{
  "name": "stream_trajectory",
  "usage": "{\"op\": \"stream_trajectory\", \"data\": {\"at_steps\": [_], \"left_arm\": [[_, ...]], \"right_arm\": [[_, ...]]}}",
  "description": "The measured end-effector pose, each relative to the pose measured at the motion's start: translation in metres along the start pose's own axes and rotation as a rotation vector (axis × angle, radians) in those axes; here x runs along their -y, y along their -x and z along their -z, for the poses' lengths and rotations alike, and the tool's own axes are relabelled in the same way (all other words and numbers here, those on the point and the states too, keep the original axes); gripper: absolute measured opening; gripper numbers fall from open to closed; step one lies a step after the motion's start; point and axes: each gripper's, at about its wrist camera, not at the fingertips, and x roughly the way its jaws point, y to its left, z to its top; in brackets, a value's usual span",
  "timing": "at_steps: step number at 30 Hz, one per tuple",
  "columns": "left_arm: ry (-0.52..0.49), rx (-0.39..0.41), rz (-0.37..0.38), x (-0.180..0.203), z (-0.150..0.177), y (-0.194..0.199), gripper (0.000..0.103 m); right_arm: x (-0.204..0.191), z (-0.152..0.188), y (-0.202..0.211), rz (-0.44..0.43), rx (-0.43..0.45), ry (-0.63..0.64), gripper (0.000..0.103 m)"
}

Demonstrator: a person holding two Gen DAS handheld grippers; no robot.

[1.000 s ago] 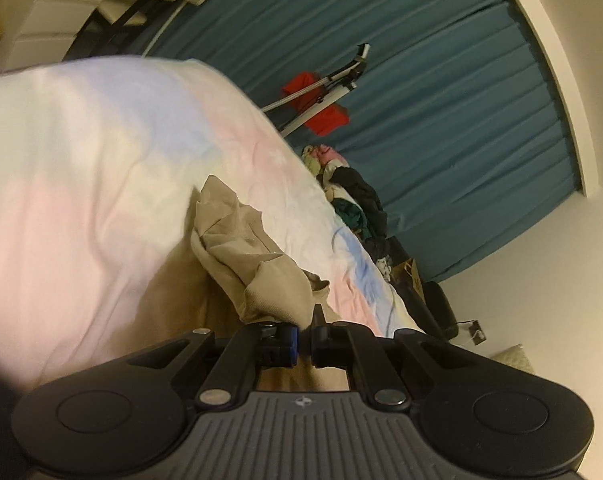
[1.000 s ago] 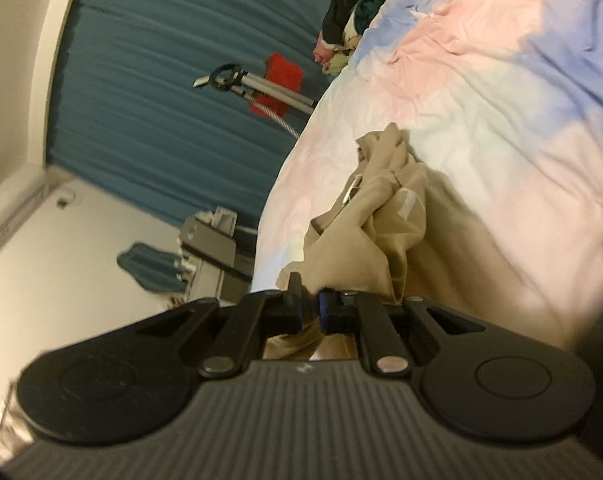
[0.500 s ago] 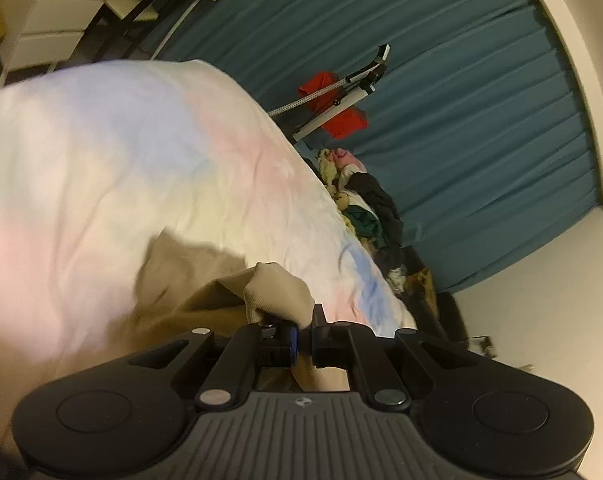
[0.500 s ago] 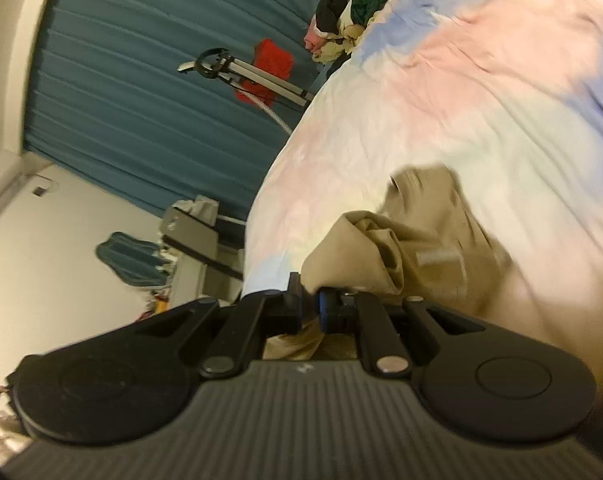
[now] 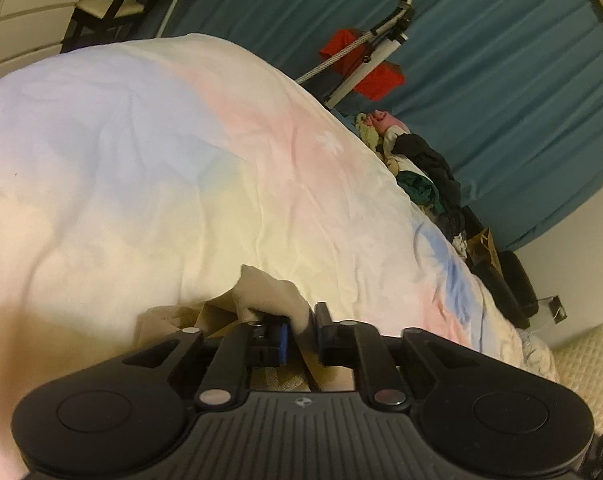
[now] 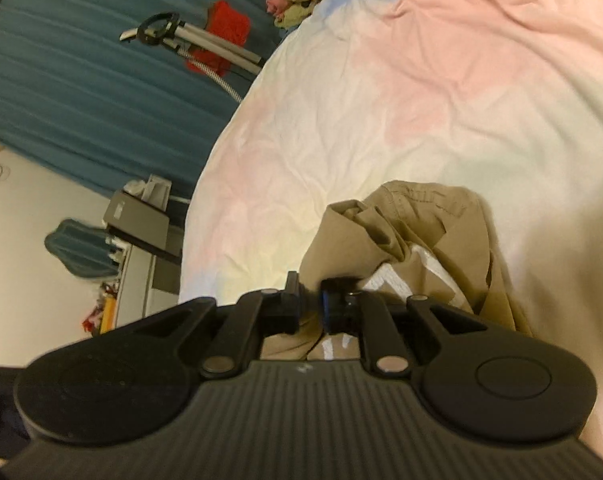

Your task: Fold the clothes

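khaki garment (image 6: pixel 421 236) lying bunched on pastel bed cover (image 5: pixel 181 168), at near edge of bed, close under both tools. waistband end turned away from right wrist camera, toward middle of bed; long axis running from there back under the tongs, remainder hidden. white inner lining exposed in right wrist view. left tongs (image 5: pixel 301 334) parting, fold of khaki cloth in the gap; contact with the pads not discernible. right tongs (image 6: pixel 309 306) parting likewise, cloth in the gap. heap of mixed clothes (image 5: pixel 421 176) at far corner of bed, well apart from garment. teal curtain (image 5: pixel 501 80) behind.
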Motion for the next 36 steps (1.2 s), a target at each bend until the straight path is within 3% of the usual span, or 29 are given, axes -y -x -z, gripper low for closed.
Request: {"op": "stream_trajectory", "data": {"at_steps": [1, 2, 3, 5, 7, 12, 17, 18, 20, 22, 23, 24, 29, 36], "left_arm": [[-0.028, 0.007, -0.001, 0.003, 0.001, -0.001, 0.033], [-0.056, 0.015, -0.002, 0.007, 0.001, -0.002, 0.046], [-0.085, 0.023, -0.003, 0.011, 0.002, -0.003, 0.053], [-0.154, 0.046, -0.016, 0.019, 0.004, -0.002, 0.082], [-0.236, 0.075, -0.057, 0.027, 0.01, 0.002, 0.09], [-0.357, 0.081, -0.116, 0.038, 0.025, 0.012, 0.093], [-0.446, 0.083, -0.153, 0.045, 0.038, 0.017, 0.098], [-0.462, 0.082, -0.16, 0.046, 0.04, 0.015, 0.098], [-0.472, 0.068, -0.169, 0.043, 0.04, 0.007, 0.098], [-0.489, 0.049, -0.178, 0.039, 0.04, -0.005, 0.098], [-0.503, 0.041, -0.184, 0.037, 0.04, -0.012, 0.098], [-0.521, 0.029, -0.204, 0.035, 0.041, -0.02, 0.098], [-0.553, -0.038, -0.252, 0.02, 0.046, -0.053, 0.098], [-0.575, -0.014, -0.244, 0.025, 0.048, -0.037, 0.097]], "right_arm": [[-0.001, 0.0, -0.002, 0.001, -0.008, 0.013, 0.022], [-0.005, -0.001, -0.001, -0.007, -0.013, 0.031, 0.034], [-0.009, -0.001, 0.002, -0.043, -0.005, 0.043, 0.06], [-0.016, 0.002, 0.01, -0.131, 0.038, 0.083, 0.093], [-0.028, 0.008, 0.019, -0.167, 0.102, 0.194, 0.092], [-0.047, 0.028, 0.036, -0.167, 0.177, 0.397, 0.092], [-0.06, 0.052, 0.037, 0.014, 0.212, 0.65, 0.091], [-0.06, 0.054, 0.03, 0.05, 0.195, 0.678, 0.083], [-0.058, 0.054, 0.016, 0.134, 0.184, 0.702, 0.064], [-0.051, 0.055, 0.002, 0.202, 0.177, 0.74, 0.058], [-0.048, 0.053, -0.008, 0.224, 0.172, 0.753, 0.046], [-0.046, 0.052, -0.019, 0.247, 0.166, 0.766, 0.041], [-0.031, 0.046, -0.052, 0.292, 0.122, 0.765, 0.04], [-0.041, 0.056, -0.026, 0.278, 0.128, 0.779, 0.04]]}}
